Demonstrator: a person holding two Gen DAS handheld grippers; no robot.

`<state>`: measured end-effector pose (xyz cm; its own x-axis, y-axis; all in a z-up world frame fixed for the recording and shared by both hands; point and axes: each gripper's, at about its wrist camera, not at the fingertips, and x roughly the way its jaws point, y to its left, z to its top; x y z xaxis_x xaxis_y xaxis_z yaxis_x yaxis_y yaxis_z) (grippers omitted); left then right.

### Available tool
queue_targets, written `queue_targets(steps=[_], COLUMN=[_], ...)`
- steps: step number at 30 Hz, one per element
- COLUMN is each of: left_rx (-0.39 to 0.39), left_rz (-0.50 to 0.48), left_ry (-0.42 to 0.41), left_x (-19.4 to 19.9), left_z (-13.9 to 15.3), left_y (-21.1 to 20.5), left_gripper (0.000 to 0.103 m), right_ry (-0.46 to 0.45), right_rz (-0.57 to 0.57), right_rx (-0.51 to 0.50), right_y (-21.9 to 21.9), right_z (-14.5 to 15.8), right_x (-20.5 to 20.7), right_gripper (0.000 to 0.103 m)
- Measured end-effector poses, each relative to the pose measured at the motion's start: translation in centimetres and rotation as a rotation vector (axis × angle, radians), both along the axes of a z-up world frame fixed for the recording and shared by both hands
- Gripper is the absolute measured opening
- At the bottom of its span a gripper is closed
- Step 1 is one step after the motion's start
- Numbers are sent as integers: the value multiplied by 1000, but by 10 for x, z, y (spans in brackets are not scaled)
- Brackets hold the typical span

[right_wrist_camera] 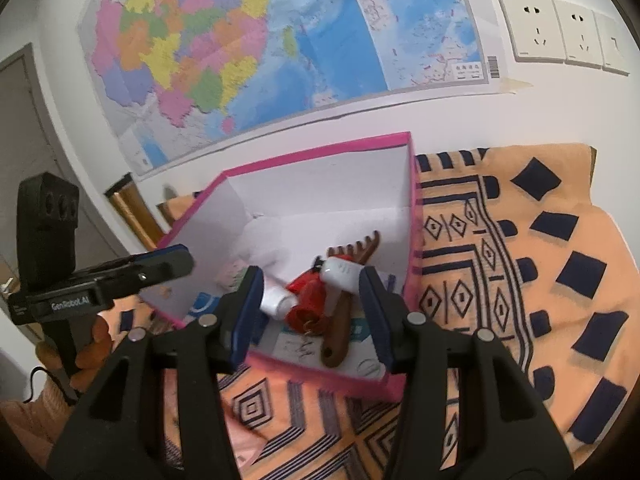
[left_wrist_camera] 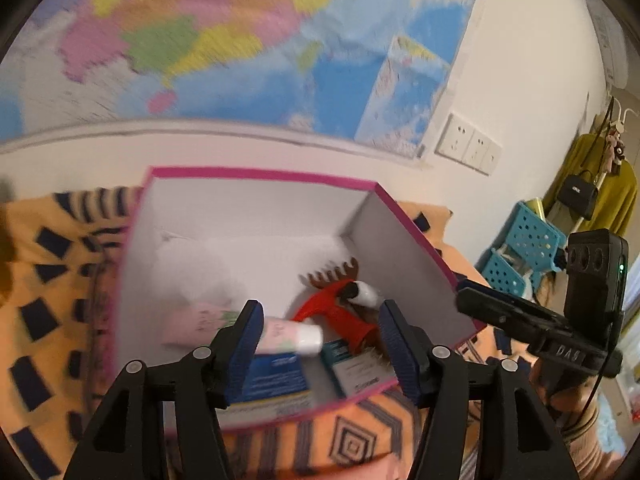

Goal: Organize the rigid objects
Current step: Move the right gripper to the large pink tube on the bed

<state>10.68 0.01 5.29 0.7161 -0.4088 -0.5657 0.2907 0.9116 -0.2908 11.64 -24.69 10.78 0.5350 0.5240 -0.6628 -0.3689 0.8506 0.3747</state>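
Our left gripper (left_wrist_camera: 320, 344) and right gripper (right_wrist_camera: 312, 312) both hang apart and empty above the pink box (right_wrist_camera: 280, 162). The wooden comb (right_wrist_camera: 348, 292) lies inside; it looks light and stiff, so we would take its handle.

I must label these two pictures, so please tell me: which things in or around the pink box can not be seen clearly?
- Pink tube, left wrist view: blurred, print unreadable; left gripper finger covers its middle.
- Blue carton, left wrist view: partly behind that finger, text blurred.
- Flat cartons on the pink box floor, right wrist view: under the wooden comb and red object.
- Right gripper: fingers hide the box's near corners.
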Motion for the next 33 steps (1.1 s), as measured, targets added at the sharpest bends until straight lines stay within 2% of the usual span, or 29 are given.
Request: queue_targets(steps=[5,9,12,21,33], left_rx=[40,42,95,117,108], left_rz=[45,77,105,128,90], left_ry=[-57,-45,5,134,168], left_x=[-39,-65,-77,-90,-89], left_z=[4,-8,-29,-74,-82], left_y=[25,39,42,42,37], left_gripper=[66,67,67,67,67], right_ry=[-23,-19,21,213,302], right_rz=[40,64,89,134,126], right_rx=[48,85,101,90,73], right_y=[-1,0,6,29,29], right_z=[13,15,4,-57,-82], right_x=[-21,-40,-54,-76,-93], right_gripper=[52,55,55,55,55])
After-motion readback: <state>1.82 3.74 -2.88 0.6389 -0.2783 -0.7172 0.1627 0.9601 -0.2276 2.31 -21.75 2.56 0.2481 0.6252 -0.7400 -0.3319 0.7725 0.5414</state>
